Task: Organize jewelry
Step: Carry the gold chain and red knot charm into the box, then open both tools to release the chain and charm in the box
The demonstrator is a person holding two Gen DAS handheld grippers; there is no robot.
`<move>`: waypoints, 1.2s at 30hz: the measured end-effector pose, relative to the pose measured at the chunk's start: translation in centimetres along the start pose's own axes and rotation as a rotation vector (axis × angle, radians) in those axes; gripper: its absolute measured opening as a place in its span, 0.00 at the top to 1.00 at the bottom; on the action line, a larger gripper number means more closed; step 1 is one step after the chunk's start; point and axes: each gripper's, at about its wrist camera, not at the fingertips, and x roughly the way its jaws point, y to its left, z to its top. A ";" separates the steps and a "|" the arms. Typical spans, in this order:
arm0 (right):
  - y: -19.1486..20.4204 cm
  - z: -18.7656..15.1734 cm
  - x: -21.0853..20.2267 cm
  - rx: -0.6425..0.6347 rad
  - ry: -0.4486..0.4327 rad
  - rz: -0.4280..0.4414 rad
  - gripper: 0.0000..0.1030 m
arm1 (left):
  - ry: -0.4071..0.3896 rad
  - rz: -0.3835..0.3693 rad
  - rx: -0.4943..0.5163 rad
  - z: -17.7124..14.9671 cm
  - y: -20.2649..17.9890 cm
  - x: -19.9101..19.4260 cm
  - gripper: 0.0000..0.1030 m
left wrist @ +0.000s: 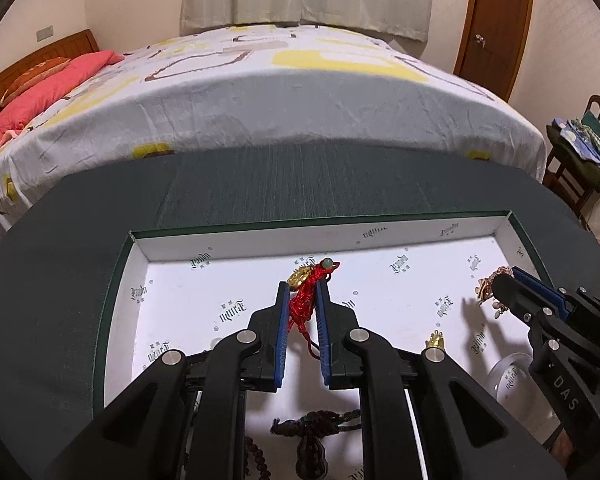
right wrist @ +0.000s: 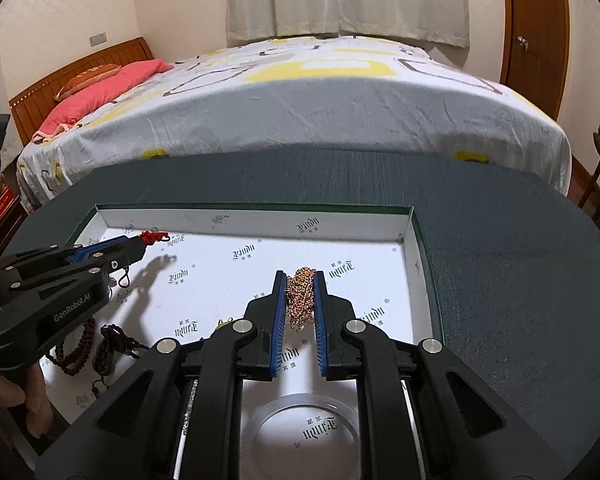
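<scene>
Both claws pinch jewelry: left claw (left wrist: 303, 300) grips red cord charm (left wrist: 305, 300), right claw (right wrist: 301, 300) gold chain (right wrist: 301, 294)

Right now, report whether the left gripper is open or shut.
Shut on the red cord charm: the left gripper pinches its bunched cord between both blue pads, with the gold pendant sticking out past the fingertips.

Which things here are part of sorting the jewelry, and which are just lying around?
Part of the job:
red cord charm in left gripper
gold chain in right gripper
white box
bead strand

Lying about:
bed
pink pillow
chair
</scene>
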 end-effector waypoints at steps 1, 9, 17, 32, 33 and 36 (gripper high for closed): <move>0.0 0.1 0.0 0.001 0.000 0.000 0.87 | 0.006 0.001 0.002 0.1 0.0 0.1 0.87; 0.0 0.1 0.6 -0.004 0.034 -0.006 0.87 | 0.074 -0.004 0.016 0.3 -0.2 1.4 0.87; -0.3 0.3 0.7 0.023 0.049 0.006 0.63 | 0.077 0.004 0.012 0.5 -0.2 1.5 0.84; -0.5 0.1 -0.3 0.030 0.004 -0.001 0.56 | 0.011 -0.002 -0.029 0.5 0.1 -0.1 0.47; -0.5 0.0 -0.4 0.029 0.000 -0.001 0.56 | 0.001 -0.001 -0.026 0.5 0.0 -0.5 0.47; -0.4 0.1 -1.1 0.033 -0.018 -0.004 0.56 | -0.034 0.002 -0.023 0.3 -0.1 -1.5 0.47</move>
